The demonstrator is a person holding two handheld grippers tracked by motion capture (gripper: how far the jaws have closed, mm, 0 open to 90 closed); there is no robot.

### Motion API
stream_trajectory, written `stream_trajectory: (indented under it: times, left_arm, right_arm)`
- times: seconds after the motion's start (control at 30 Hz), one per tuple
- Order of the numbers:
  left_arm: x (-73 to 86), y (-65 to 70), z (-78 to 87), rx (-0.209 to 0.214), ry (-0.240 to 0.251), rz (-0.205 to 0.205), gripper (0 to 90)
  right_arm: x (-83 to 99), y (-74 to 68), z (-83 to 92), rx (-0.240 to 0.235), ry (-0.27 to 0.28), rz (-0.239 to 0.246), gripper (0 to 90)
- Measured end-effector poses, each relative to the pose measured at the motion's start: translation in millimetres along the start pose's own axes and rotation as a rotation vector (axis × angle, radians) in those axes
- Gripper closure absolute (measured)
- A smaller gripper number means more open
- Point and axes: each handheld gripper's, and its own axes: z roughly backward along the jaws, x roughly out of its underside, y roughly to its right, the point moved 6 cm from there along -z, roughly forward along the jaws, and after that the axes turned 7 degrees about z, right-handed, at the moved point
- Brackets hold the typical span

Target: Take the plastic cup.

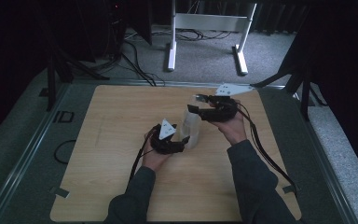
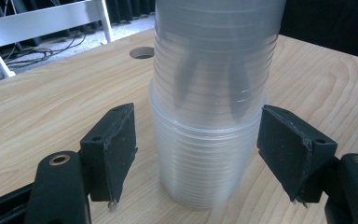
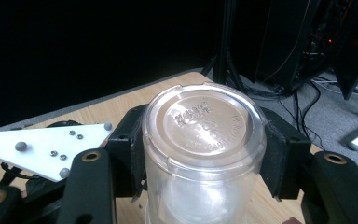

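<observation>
A stack of clear plastic cups [image 1: 190, 128] stands upside down near the middle of a light wooden table [image 1: 121, 140], its ribbed, translucent walls nested one inside another. In the right gripper view the uppermost cup [image 3: 204, 128] shows its flat round base, embossed with small moulded lettering too faint to read. The right gripper [image 1: 195, 103] clamps that top cup from both sides, black pads pressed against its smooth wall just under the base, apparently to lift it free of the rest. The left gripper [image 1: 185, 141] waits low at the foot of the stack: in the left gripper view its two black, rough-faced pads [image 2: 114, 149] stand on either side of the lower cups [image 2: 203, 163] with a gap on each side, jaws part-way open and holding nothing, seemingly placed to steady the stack while the top cup is pulled away. A grey three-cornered plate [image 1: 168, 128] rides on the left gripper, a white one [image 1: 233, 88] on the right, and cables trail back along the person's dark sleeves [image 1: 256, 186]. The tabletop is pale wood grain with a round hole [image 2: 142, 52] beyond the cups; behind it lie grey carpet and the white legs of a stand [image 1: 205, 28].
</observation>
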Motion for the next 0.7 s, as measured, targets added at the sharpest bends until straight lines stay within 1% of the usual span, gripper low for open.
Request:
stream_trajectory:
  times: [0.2,0.43,0.6,0.7]
  left_arm:
    - [-0.7,-0.1,2.6,0.003,0.004,0.002,28.6]
    - [-1.3,-1.4,4.7,0.006,0.009,0.009,28.5]
    - [-1.4,-3.8,7.5,0.009,0.01,0.018,28.4]
    - [-0.7,-4.1,8.8,0.012,0.011,0.022,28.2]
  right_arm:
    - [-4.2,0.6,5.5,-0.009,0.018,-0.015,41.2]
    - [-12.3,0.1,12.5,-0.009,0.033,-0.008,41.2]
    - [-17.9,-1.0,16.5,-0.02,0.045,-0.008,41.2]
    - [-19.6,-1.4,19.3,-0.027,0.043,-0.007,41.2]
